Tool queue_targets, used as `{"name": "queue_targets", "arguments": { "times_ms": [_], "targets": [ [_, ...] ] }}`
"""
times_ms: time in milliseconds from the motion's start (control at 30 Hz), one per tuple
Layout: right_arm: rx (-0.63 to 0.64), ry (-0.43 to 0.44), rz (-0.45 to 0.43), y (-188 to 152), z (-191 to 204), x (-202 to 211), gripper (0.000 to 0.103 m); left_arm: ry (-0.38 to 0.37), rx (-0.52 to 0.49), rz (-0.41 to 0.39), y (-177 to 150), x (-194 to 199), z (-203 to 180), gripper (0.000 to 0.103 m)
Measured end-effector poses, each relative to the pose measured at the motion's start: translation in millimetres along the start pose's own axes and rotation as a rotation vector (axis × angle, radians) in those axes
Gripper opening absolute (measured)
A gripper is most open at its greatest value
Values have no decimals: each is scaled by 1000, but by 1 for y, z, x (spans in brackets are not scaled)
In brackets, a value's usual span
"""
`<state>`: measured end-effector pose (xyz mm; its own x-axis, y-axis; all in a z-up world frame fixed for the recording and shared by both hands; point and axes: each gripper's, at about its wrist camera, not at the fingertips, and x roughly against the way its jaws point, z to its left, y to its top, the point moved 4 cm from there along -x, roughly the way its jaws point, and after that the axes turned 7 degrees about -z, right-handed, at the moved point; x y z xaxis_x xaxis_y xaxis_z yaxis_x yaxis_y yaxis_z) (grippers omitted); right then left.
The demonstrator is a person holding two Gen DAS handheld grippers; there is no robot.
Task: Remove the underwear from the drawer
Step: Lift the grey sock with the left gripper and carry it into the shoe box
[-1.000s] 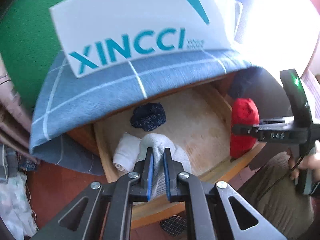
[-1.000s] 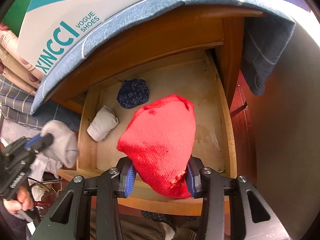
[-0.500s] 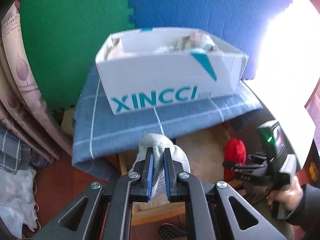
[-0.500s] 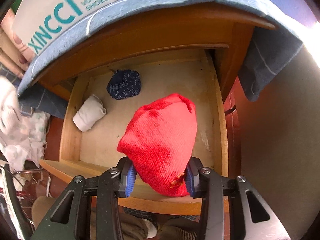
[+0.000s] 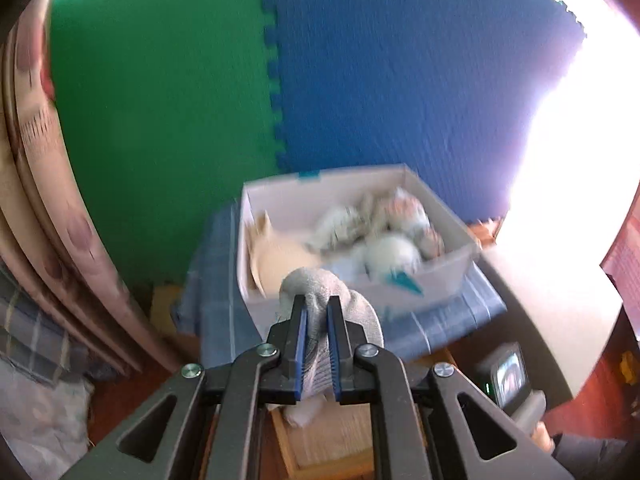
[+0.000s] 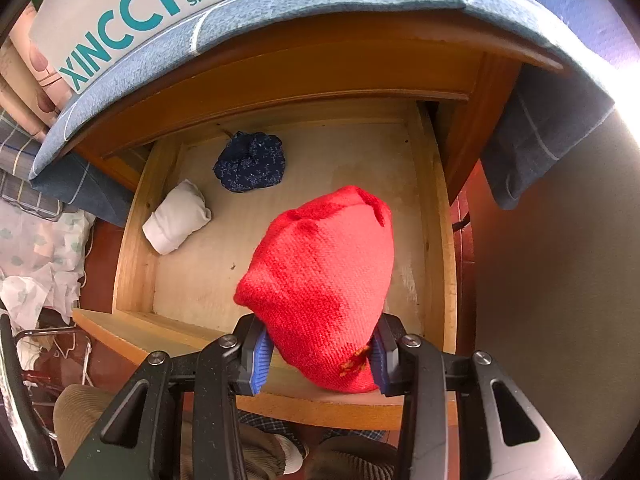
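Underwear: two rolls lifted, two left in the drawer

Underwear, grey roll (image 5: pixel 320 292): clenched between the pads of the left tongs (image 5: pixel 317 312), held in the air in front of a white box (image 5: pixel 448 280); this view is blurred

Underwear, red roll (image 6: pixel 320 280): gripped at its lower end by the right tongs (image 6: pixel 318 354), one blue pad on each side, held above the front part of the drawer (image 6: pixel 434 240); a small yellow mark shows near its lower right edge

Underwear, navy roll (image 6: pixel 251 168): lying on the drawer floor toward the back, left of centre

Underwear, white roll (image 6: pixel 176 222): lying on the drawer floor against the left wall, near the navy roll but apart from it

Drawer: wooden, pulled open, pale floor, under a cabinet (image 6: pixel 320 68) top

Box: open, printed XINCCI VOGUE SHOES in teal, standing on a blue checked cloth (image 5: pixel 440 328) that covers the cabinet top; holds several pale rolled items, too blurred to tell apart

Wall (image 5: pixel 400 80): green and blue foam mats, joined by interlocking edges

Curtain (image 5: pixel 52 208): patterned, at the left of the cabinet

Person: a trouser leg (image 6: pixel 248 456) at the bottom of the right view, below the drawer front
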<state>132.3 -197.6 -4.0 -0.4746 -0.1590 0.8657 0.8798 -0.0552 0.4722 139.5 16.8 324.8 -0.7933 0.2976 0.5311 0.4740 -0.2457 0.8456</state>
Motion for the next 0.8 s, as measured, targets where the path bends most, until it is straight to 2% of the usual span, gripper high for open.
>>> {"name": "queue_targets", "arguments": {
  "times_ms": [167,300,533,800],
  "targets": [
    [7,-7,-1,0,0,1,37,35,5,-37,47,-11,10,9],
    [11,-7,1,1,1,1,37,47,25,-12,61,-36,16,9],
    [1,7,4,0,0,1,37,41,64,43,61,-87,18,9],
    [-2,14,6,0,-1,2,37,46,74,116,41,-137,16,9]
  ]
}}
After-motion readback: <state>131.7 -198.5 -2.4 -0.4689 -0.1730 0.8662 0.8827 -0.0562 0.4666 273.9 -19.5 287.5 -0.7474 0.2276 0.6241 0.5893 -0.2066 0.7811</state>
